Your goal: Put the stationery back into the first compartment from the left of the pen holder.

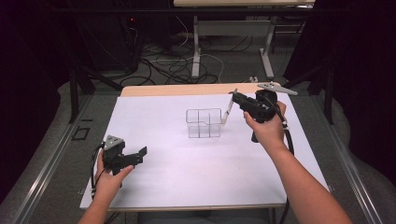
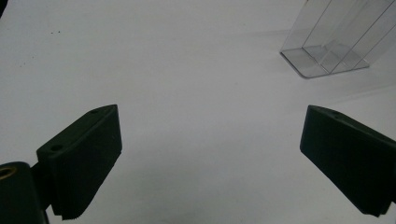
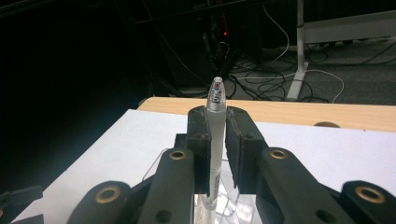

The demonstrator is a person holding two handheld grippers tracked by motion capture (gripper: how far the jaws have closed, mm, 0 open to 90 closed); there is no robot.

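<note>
A clear plastic organizer box (image 1: 203, 123) with inner dividers stands upright in the middle of the white sheet; its base shows as the clear box (image 2: 327, 51) in the left gripper view. My right gripper (image 1: 235, 97) is shut on a white pen (image 1: 228, 110), which hangs slanted with its lower end at the box's right rim. In the right gripper view the pen (image 3: 215, 121) stands between the jaws of the right gripper (image 3: 215, 135), tip up. My left gripper (image 1: 141, 153) rests open near the sheet's front left, pointing toward the box, with nothing between its fingers (image 2: 88, 154).
The white sheet (image 1: 154, 186) covers a wooden table (image 1: 177, 89). Beyond the far edge are another table's legs (image 1: 196, 51) and loose cables (image 1: 168, 65) on the floor. Dark surroundings lie to both sides.
</note>
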